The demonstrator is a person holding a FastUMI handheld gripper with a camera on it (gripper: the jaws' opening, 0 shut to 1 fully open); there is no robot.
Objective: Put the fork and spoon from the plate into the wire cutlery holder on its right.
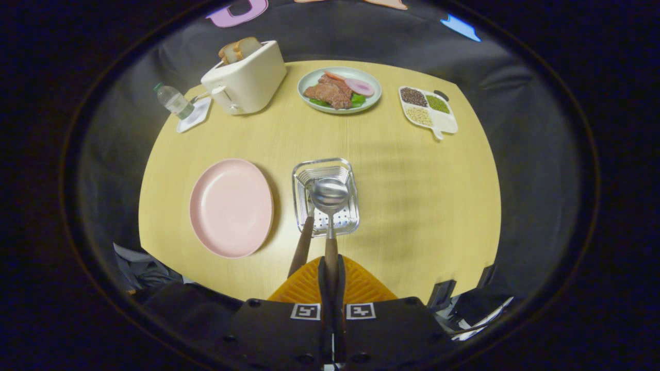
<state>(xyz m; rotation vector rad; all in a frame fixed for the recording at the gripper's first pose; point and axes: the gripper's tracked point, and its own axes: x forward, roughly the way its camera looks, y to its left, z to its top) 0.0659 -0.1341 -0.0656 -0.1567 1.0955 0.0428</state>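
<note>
One pair of tongs (331,268), orange fingers (361,286) nearly together, clamped on the brown handle of one spoon (330,198). Spoon bowl just ahead of the fingers, above the one wire cutlery holder (326,196). One fork (303,245) leaning in the holder, tines hard to make out. One empty pink plate (231,207) beside it, toward the table (412,206) near edge. Farther: one toaster (245,77), one bottle (174,101), one food plate (339,88), one divided dish (428,109).
</note>
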